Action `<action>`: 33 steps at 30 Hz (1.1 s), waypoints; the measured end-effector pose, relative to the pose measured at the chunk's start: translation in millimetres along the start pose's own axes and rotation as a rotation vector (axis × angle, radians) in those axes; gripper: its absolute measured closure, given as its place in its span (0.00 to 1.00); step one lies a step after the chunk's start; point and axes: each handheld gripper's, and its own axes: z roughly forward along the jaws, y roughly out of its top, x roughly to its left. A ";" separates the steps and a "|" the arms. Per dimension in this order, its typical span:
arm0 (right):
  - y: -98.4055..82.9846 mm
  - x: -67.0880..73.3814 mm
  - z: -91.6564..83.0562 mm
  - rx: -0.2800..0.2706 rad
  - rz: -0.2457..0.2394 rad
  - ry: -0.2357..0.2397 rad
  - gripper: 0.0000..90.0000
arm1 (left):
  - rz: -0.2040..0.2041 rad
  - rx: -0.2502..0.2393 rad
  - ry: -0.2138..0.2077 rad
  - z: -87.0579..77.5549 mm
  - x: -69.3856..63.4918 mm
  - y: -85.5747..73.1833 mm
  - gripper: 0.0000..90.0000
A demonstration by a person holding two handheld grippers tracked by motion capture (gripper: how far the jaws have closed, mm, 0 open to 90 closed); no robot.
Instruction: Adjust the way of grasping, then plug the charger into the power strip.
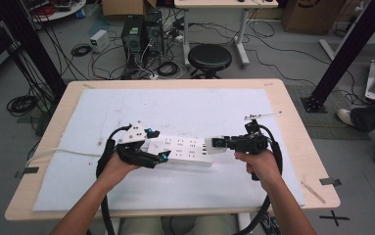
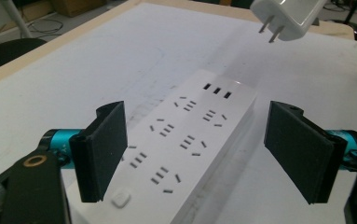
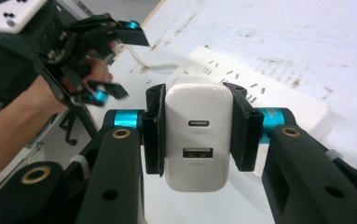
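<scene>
The right gripper (image 3: 195, 133) clamps a glossy white rounded charger (image 3: 197, 135); the left gripper (image 2: 204, 149) stands wide around the flat rectangular power strip (image 2: 185, 144), charger at its 1 o'clock.

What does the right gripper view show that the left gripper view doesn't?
The right gripper view alone shows the white charger's two USB ports, the right hand-held gripper clamped on its sides, and the person's left hand. The left gripper view alone shows the charger's metal prongs, the power strip's switch, and the left hand-held gripper open around the strip. Both show the charger, the power strip and the white mat.
</scene>
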 end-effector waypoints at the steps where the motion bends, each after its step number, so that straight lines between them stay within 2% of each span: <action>1: -0.7 -0.6 -1.5 -0.001 -0.003 -0.009 0.71 | -0.008 -0.005 0.007 -2.7 2.2 -1.2 0.24; 8: -9.0 -7.1 -12.4 -0.027 -0.006 -0.024 0.71 | -0.065 -0.021 0.066 -19.9 15.5 -11.9 0.24; 19: -16.5 -16.1 -33.6 -0.044 -0.018 -0.087 0.71 | -0.108 -0.047 0.145 -51.0 27.5 -20.9 0.24; 24: -16.9 -18.8 -40.6 -0.047 -0.040 -0.111 0.71 | -0.122 -0.052 0.161 -57.9 30.9 -25.5 0.24; 26: -17.0 -17.9 -43.0 -0.028 -0.052 -0.138 0.71 | -0.130 -0.057 0.166 -59.3 31.4 -27.2 0.24; 33: -14.6 -15.6 -46.7 -0.030 -0.079 -0.152 0.71 | -0.128 -0.053 0.168 -62.3 30.5 -28.8 0.24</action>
